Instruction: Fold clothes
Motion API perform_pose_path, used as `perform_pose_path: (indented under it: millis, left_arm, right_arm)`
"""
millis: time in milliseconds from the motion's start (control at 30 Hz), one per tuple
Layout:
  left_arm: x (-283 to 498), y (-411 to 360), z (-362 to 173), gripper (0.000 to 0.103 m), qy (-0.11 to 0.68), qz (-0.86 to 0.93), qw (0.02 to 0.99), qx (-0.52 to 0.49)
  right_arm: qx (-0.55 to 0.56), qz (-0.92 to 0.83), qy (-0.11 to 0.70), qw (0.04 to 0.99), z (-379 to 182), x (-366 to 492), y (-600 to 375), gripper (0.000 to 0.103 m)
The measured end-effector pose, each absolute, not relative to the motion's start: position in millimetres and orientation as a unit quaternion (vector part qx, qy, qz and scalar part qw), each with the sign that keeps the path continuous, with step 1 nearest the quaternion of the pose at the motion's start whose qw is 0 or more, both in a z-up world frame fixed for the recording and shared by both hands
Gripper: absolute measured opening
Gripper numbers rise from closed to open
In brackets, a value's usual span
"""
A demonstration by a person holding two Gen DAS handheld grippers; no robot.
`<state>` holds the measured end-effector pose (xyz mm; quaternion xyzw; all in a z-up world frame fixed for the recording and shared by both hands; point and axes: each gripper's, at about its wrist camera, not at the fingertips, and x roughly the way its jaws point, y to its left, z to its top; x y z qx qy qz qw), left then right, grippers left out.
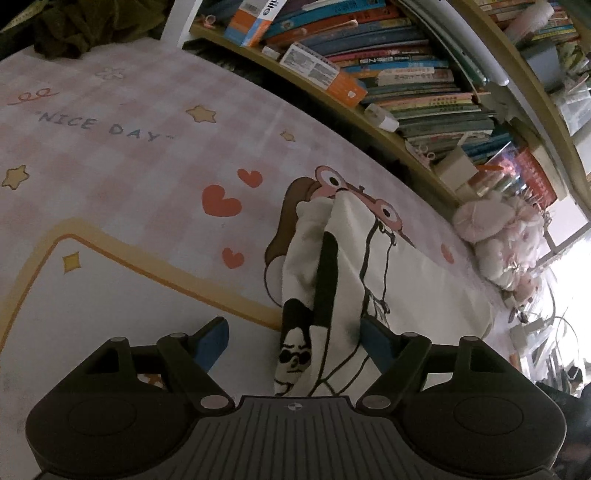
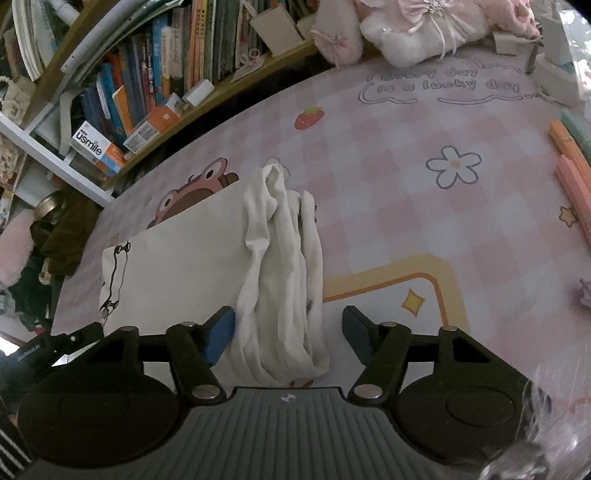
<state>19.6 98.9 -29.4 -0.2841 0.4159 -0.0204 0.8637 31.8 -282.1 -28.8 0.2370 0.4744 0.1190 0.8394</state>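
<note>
Both tongs stand apart: the left tongs [image 1: 293,341] and right tongs [image 2: 288,332] each straddle a bunched end of the white printed T-shirt [image 2: 184,254], gripping nothing. It lies mid-surface on the pink checked mat [image 2: 424,206], half-folded by the look of it; final folds remain.

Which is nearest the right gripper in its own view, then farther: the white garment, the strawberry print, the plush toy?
1. White garment, between the right gripper's open fingers.
2. Strawberry print, ahead on the mat.
3. Plush toy, at the far edge.
</note>
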Motion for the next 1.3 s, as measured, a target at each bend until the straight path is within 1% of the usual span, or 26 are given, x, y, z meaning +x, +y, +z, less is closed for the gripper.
perform_pose_path:
  millis: [33, 67, 100, 133, 167, 233, 267, 300, 433, 667, 767, 800, 833, 867, 900, 933, 967, 1033, 1167, 1200, 1233, 1267, 1300]
  left_arm:
    - [21.7, 97.5, -29.6, 0.073, 0.417, -0.023, 0.863, -0.284]
    - [23.8, 96.1, -29.8, 0.066, 0.419, -0.026, 0.861, -0.285]
    - [25.6, 94.1, -30.2, 0.053, 0.422, -0.028, 0.860, -0.285]
    - [27.3, 91.8, -30.7, 0.045, 0.426, -0.029, 0.858, -0.285]
    - [28.9, 89.4, -31.2, 0.042, 0.429, -0.031, 0.857, -0.285]
    - [27.1, 82.8, -26.1, 0.033, 0.426, -0.029, 0.864, -0.268]
    - [24.6, 79.6, -21.5, 0.025, 0.421, -0.031, 0.869, -0.259]
    - [21.4, 76.6, -16.1, 0.023, 0.414, -0.034, 0.874, -0.251]
    - [12.3, 67.2, -3.0, 0.023, 0.411, -0.044, 0.883, -0.221]
    - [-2.3, 74.3, -2.2, 0.024, 0.436, -0.068, 0.866, -0.236]
    - [-5.7, 76.8, -6.9, 0.026, 0.448, -0.074, 0.860, -0.232]
    - [-5.9, 78.1, -9.0, 0.028, 0.449, -0.073, 0.859, -0.235]
    - [-6.1, 79.5, -11.0, 0.030, 0.450, -0.072, 0.857, -0.238]
    - [-5.8, 80.8, -13.1, 0.036, 0.454, -0.068, 0.855, -0.241]
    - [-5.3, 82.1, -15.2, 0.051, 0.458, -0.063, 0.853, -0.244]
    - [-4.8, 83.3, -17.3, 0.057, 0.462, -0.058, 0.850, -0.247]
    - [-4.4, 84.2, -19.4, 0.059, 0.464, -0.058, 0.848, -0.250]
    - [-3.9, 84.9, -22.8, 0.061, 0.463, -0.064, 0.845, -0.259]
    - [0.6, 79.6, -25.4, 0.059, 0.459, -0.089, 0.841, -0.272]
    - [1.4, 76.3, -25.3, 0.056, 0.459, -0.088, 0.842, -0.269]
    - [2.0, 72.7, -25.1, 0.050, 0.459, -0.084, 0.844, -0.264]
    - [2.5, 69.2, -24.7, 0.041, 0.460, -0.079, 0.846, -0.259]
    - [0.9, 66.3, -21.2, 0.037, 0.457, -0.078, 0.849, -0.251]
  right_arm:
    - [0.235, 0.122, 0.475, 0.839, -29.4, 33.4, -279.9, 0.047]
    - [0.230, 0.125, 0.476, 0.840, -29.8, 35.1, -276.8, 0.046]
    - [0.225, 0.126, 0.476, 0.841, -29.8, 36.8, -273.7, 0.042]
    - [0.220, 0.129, 0.477, 0.841, -29.7, 38.1, -270.6, 0.037]
    - [0.216, 0.131, 0.476, 0.842, -29.1, 38.6, -268.2, 0.034]
    - [0.205, 0.137, 0.466, 0.850, -24.4, 36.2, -265.7, 0.022]
    - [0.199, 0.143, 0.458, 0.854, -20.3, 33.4, -265.2, 0.020]
    - [0.195, 0.148, 0.449, 0.859, -16.1, 30.3, -264.9, 0.018]
    - [0.186, 0.169, 0.428, 0.868, -2.3, 16.2, -266.8, 0.018]
    - [0.220, 0.160, 0.470, 0.839, -4.8, 0.8, -279.0, 0.018]
    - [0.227, 0.161, 0.484, 0.829, -7.0, -7.5, -283.4, 0.019]
    - [0.228, 0.160, 0.488, 0.827, -8.7, -8.7, -285.2, 0.022]
    - [0.233, 0.156, 0.491, 0.825, -10.7, -8.6, -286.8, 0.027]
    - [0.239, 0.151, 0.493, 0.823, -13.0, -7.9, -288.8, 0.029]
    - [0.243, 0.145, 0.493, 0.822, -14.7, -7.3, -290.5, 0.032]
    - [0.247, 0.141, 0.492, 0.823, -15.8, -7.0, -292.1, 0.038]
    - [0.249, 0.139, 0.493, 0.822, -17.3, -5.9, -292.8, 0.041]
    - [0.254, 0.137, 0.494, 0.820, -20.6, -3.4, -294.0, 0.043]
    - [0.258, 0.142, 0.509, 0.809, -30.9, 5.2, -288.3, 0.045]
    - [0.262, 0.146, 0.505, 0.809, -31.6, 6.2, -285.8, 0.045]
    - [0.257, 0.148, 0.505, 0.810, -31.4, 7.0, -281.7, 0.042]
    - [0.250, 0.150, 0.506, 0.812, -30.9, 7.8, -277.2, 0.037]
    - [0.242, 0.151, 0.507, 0.813, -30.4, 8.7, -272.7, 0.031]
